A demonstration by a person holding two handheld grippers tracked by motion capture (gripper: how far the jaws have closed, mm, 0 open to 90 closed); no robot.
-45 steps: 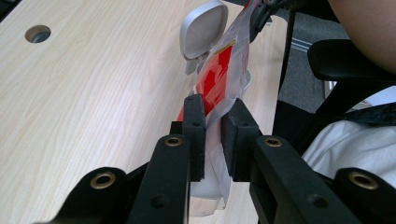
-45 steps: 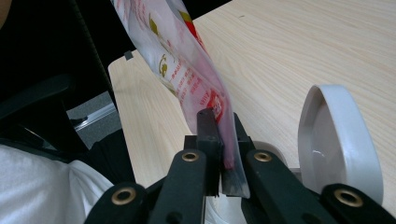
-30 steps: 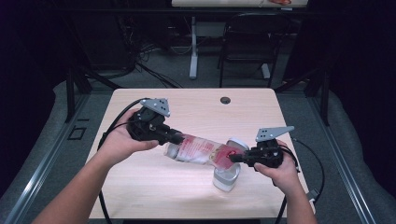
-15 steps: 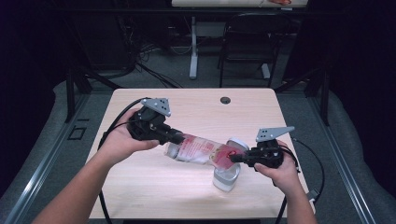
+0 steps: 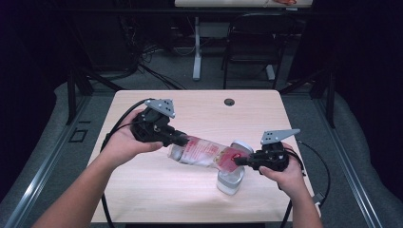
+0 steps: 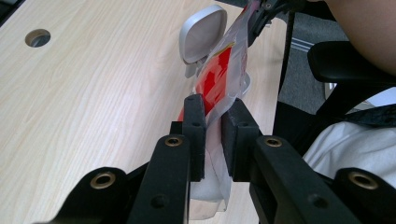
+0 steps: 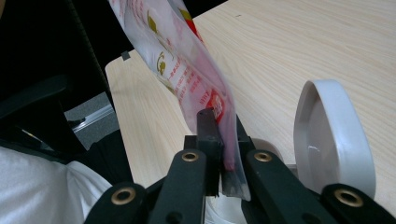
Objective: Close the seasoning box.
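A clear plastic pouch [image 5: 206,153] with red print hangs stretched between both grippers, above the light wooden table [image 5: 190,111]. My left gripper [image 5: 183,140] is shut on its left end; in the left gripper view the jaws [image 6: 212,126] pinch the pouch [image 6: 219,84] edge. My right gripper [image 5: 237,161] is shut on the other end, and the right gripper view shows its pads [image 7: 223,126] clamped on the pouch [image 7: 177,56] corner. Under that end stands a white container [image 5: 230,183] with its hinged lid [image 5: 242,146] open.
A round cable hole [image 5: 229,102] sits near the table's far edge. A black chair [image 5: 252,42] and a white table leg [image 5: 196,47] stand on the floor beyond. Cables trail from both grippers over the table's sides.
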